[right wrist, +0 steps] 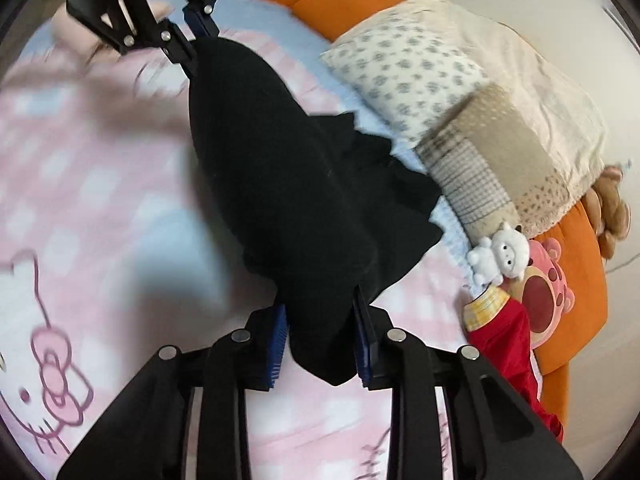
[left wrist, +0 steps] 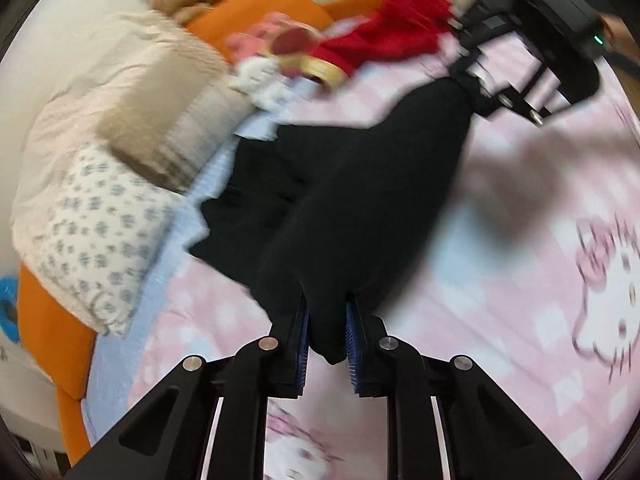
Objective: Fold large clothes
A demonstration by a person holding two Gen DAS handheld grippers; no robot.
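We see the black garment (left wrist: 340, 184) stretched above the pink cartoon-cat bedsheet (left wrist: 520, 280), no readable writing on either. Our left gripper (left wrist: 326, 340) fingers pinch one end, right gripper (right wrist: 320, 340) fingers pinch the other. Pillows (right wrist: 460, 92) lie beyond the garment.

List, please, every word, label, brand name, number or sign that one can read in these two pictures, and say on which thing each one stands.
None: no readable text shows in either view.
Pink bedsheet: only a cartoon cat print, no words.
Black garment: no label or print visible.
Red garment: its yellow checked band carries no lettering that can be made out.
Right gripper's body: a small green light, no writing.
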